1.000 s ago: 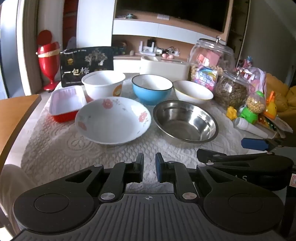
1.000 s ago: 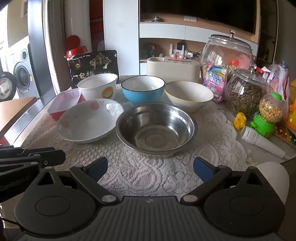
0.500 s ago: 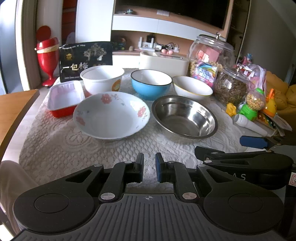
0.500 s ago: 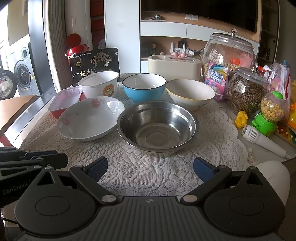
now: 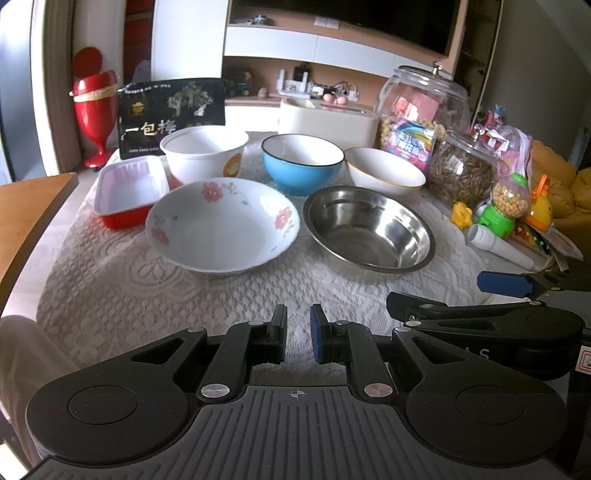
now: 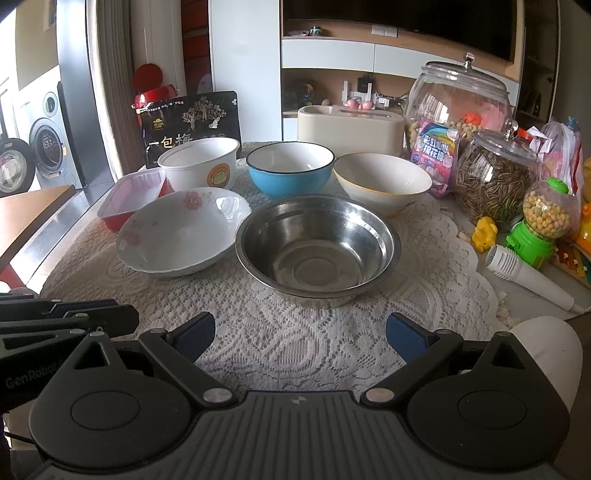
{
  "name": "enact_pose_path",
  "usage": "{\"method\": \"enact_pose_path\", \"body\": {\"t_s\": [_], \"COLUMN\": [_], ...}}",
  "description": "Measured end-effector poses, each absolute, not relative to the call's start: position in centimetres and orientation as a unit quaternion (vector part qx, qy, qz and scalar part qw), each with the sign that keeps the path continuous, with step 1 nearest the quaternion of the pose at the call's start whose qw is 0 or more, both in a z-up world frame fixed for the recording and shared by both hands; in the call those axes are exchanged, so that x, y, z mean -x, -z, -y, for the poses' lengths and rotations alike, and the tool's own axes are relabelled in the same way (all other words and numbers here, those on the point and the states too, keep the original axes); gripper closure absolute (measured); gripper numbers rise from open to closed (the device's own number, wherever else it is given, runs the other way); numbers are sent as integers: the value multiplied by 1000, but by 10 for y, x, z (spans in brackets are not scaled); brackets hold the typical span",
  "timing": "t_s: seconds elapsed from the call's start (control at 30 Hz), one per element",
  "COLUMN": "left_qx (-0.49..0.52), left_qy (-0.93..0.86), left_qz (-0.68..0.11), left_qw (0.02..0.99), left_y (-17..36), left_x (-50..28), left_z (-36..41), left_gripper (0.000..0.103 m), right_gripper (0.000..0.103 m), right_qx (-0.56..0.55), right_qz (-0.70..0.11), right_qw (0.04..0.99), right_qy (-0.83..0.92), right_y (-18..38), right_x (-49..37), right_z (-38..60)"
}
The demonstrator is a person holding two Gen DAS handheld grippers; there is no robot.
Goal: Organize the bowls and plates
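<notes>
On the lace-covered table, a floral plate and a steel bowl sat side by side in front, with a red tray, white paper bowl, blue bowl and cream bowl just behind them. The left claw hovered nearly closed and empty near the table's front edge. The right claw stood wide and empty before the steel bowl.

Home living room, wall television, washing machine, lace-covered table

Left claw closed, right claw wide
</notes>
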State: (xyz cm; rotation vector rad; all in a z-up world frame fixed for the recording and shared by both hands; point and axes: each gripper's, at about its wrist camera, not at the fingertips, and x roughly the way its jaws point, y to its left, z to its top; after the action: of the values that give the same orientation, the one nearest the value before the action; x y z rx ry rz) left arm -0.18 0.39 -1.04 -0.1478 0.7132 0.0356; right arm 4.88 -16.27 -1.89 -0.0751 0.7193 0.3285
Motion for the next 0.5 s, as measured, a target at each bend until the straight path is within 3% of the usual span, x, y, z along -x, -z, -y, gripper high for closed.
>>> {"method": "enact_pose_path", "body": {"t_s": [0.5], "left_qx": [74], "left_qy": [-18], "left_qz": [-351], "left_qw": [933], "left_y": [10], "left_x": [2], "left_z": [-4], "left_gripper": [87], "right_gripper": [3], "right_qx": [36], "right_qz": [-353], "right_qw": [921], "right_qy": [-162], "right_y": [19], "right_x": [-49], "right_z": [163]}}
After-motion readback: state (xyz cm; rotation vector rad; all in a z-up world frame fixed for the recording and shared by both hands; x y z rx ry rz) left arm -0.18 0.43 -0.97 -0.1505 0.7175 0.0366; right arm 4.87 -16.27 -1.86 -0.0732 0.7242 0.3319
